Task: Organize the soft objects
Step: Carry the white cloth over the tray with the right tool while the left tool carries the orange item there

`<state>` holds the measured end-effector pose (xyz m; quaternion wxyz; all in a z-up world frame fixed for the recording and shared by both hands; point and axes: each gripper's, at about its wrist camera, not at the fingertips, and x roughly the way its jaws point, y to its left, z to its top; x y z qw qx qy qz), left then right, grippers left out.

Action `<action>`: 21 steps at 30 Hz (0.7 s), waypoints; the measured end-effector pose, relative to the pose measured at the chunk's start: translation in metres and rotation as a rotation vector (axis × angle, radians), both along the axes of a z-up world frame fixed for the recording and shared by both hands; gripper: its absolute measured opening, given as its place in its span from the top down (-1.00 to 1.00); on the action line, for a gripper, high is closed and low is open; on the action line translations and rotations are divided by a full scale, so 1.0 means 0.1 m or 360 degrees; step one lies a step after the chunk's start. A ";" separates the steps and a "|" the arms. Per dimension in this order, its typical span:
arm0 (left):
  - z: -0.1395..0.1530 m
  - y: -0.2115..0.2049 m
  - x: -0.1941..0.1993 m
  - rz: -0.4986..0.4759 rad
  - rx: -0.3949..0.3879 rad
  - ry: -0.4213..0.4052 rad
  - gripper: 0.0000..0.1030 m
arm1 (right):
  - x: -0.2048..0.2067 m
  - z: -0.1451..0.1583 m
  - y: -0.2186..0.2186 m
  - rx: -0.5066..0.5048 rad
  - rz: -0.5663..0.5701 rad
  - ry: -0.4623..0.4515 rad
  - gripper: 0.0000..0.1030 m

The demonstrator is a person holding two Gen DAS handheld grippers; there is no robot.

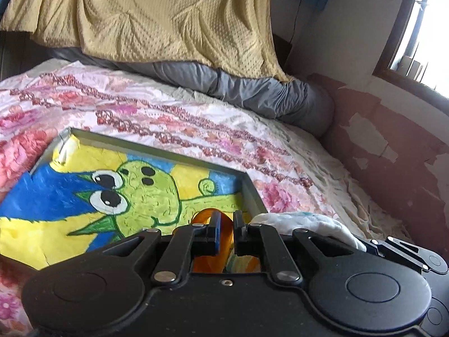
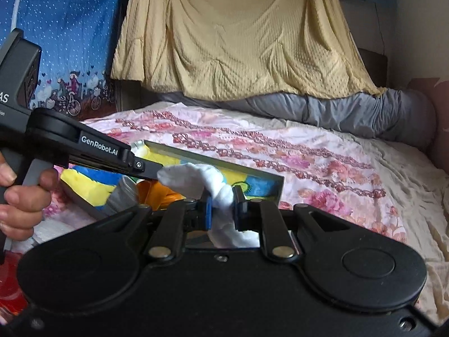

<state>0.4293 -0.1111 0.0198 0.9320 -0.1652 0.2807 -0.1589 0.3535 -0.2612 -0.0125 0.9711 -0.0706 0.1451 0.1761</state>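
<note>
A grey tray (image 1: 249, 193) lined with a yellow, blue and green cartoon cloth (image 1: 84, 205) lies on the flowered bed sheet (image 1: 168, 118). My left gripper (image 1: 224, 233) is shut on an orange soft object (image 1: 209, 216) over the tray's near right corner. My right gripper (image 2: 223, 207) is shut on a white soft cloth (image 2: 196, 177) and holds it above the tray (image 2: 224, 165). The white cloth also shows in the left wrist view (image 1: 303, 221), just right of the left gripper. The left gripper's body (image 2: 84, 143) crosses the right wrist view from the left.
A grey bolster (image 2: 350, 112) lies along the bed's far side under a hanging yellow blanket (image 2: 238, 36). A peeling brown wall (image 1: 393, 146) borders the bed on the right. A blue patterned curtain (image 2: 64, 42) hangs at the left.
</note>
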 end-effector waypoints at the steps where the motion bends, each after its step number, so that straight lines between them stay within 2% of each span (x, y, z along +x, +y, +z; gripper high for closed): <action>1: -0.02 -0.02 0.02 0.0001 0.0010 0.0013 0.84 | 0.02 -0.02 0.01 -0.0002 -0.0005 0.0011 0.84; 4: -0.08 -0.07 0.06 -0.0003 0.0055 0.0051 0.83 | 0.08 -0.08 0.06 -0.0011 -0.0017 0.0057 0.83; 10: -0.18 -0.11 0.11 -0.0005 0.0106 0.0138 0.82 | 0.09 -0.03 -0.19 -0.0007 -0.0048 0.0152 0.79; 18: -0.21 -0.18 0.13 -0.0011 0.0147 0.0200 0.79 | 0.14 -0.08 -0.20 -0.0008 -0.0054 0.0201 0.74; 21: -0.20 -0.20 0.12 -0.0009 0.0152 0.0198 0.73 | 0.17 -0.09 -0.21 0.0003 -0.0063 0.0206 0.61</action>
